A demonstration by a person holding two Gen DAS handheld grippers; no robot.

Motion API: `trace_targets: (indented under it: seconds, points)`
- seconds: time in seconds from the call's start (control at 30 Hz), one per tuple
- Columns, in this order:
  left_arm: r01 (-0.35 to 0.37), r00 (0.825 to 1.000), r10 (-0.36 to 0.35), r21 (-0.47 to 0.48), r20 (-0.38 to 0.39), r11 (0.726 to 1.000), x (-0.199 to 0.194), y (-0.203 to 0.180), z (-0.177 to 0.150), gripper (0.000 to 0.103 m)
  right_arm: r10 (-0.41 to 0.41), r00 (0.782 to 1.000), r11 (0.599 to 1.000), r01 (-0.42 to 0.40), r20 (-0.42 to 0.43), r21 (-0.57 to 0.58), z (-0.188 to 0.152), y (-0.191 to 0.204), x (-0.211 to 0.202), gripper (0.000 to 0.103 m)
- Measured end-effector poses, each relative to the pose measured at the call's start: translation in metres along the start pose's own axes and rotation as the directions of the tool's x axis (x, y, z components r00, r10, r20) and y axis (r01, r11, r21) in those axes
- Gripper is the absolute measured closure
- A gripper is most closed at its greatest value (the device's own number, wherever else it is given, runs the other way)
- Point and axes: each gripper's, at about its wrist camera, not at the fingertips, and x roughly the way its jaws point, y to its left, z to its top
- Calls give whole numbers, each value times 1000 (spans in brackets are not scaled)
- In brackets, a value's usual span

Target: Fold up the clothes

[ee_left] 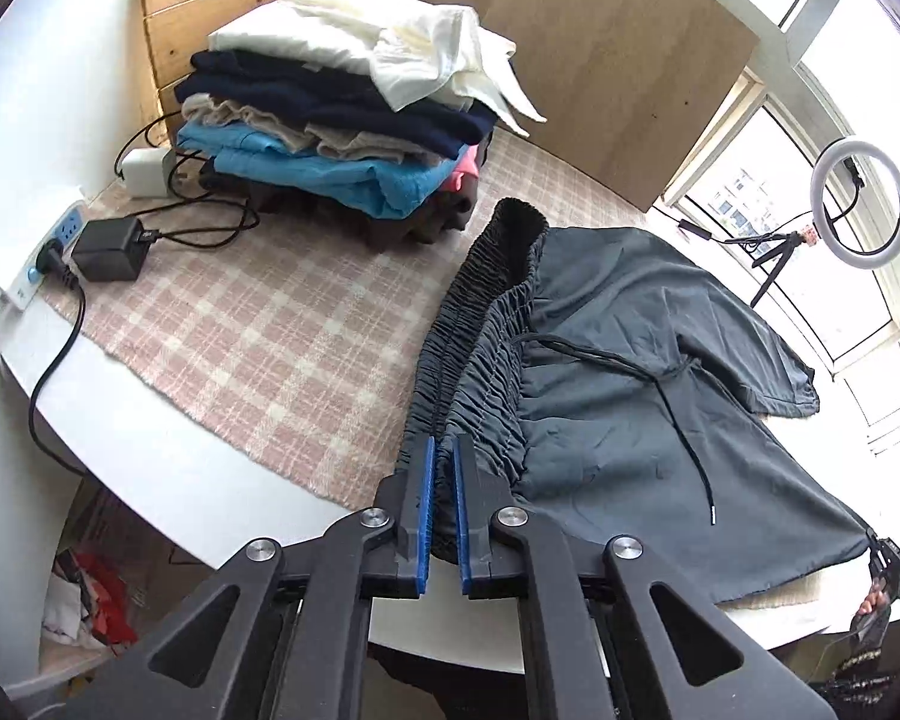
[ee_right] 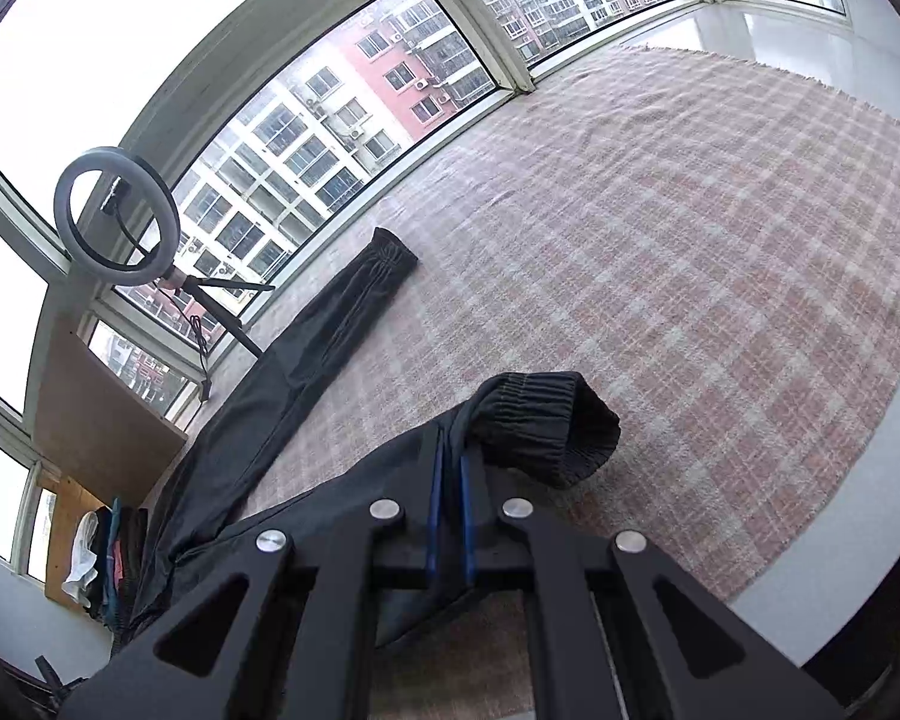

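**Both grippers pinching the dark trousers, waist and cuff**

My left gripper (ee_left: 444, 450) is clamped narrow on the elastic waistband (ee_left: 486, 324) of the dark grey trousers (ee_left: 630, 372), the blue pads squeezing the gathered band at its near end. The waistband runs straight away from that gripper, standing up on edge, and I judge that's because the pinch is lifting it off the pink checked cloth (ee_left: 258, 330). The rest of the trousers spreads off to the right of the gripper, flat on the counter (ee_left: 150, 450), drawstring (ee_left: 678, 420) trailing loose across the front.

Over on the right wrist view, my right gripper (ee_right: 450, 468) is also closed down tight, holding one leg just behind its ribbed cuff (ee_right: 546, 426). That cuff pokes out beyond the fingertips, drooping a little to the right. The other leg (ee_right: 342, 312) lies free, stretched ahead and to the left of the gripper, its cuff pointing toward the window.

So the long axis runs gripper to gripper, waist to ankle. Holding both ends lets me control the whole length for a fold. Ahead and left of the left gripper sits a stack of folded clothes (ee_left: 342, 120).
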Motion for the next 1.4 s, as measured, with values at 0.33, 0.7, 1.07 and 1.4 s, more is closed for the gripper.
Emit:
trace_targets:
  seconds: [0.33,0.7,1.07,1.4]
  points:
    - [-42,999,44,110,-11,993,37,-26,6,84,-48,993,999,48,-109,-4,15,2,50,98]
    - [-126,970,146,113,-192,986,75,-11,-32,57,-85,980,995,74,-179,-69,-4,5,75,96]
    - [-127,969,138,70,-203,989,99,-8,-59,62,-104,967,994,110,-231,11,-27,-14,85,65]
    - [-83,984,77,-31,-158,996,75,2,-46,85,-99,980,988,116,-173,97,-31,-34,55,56]
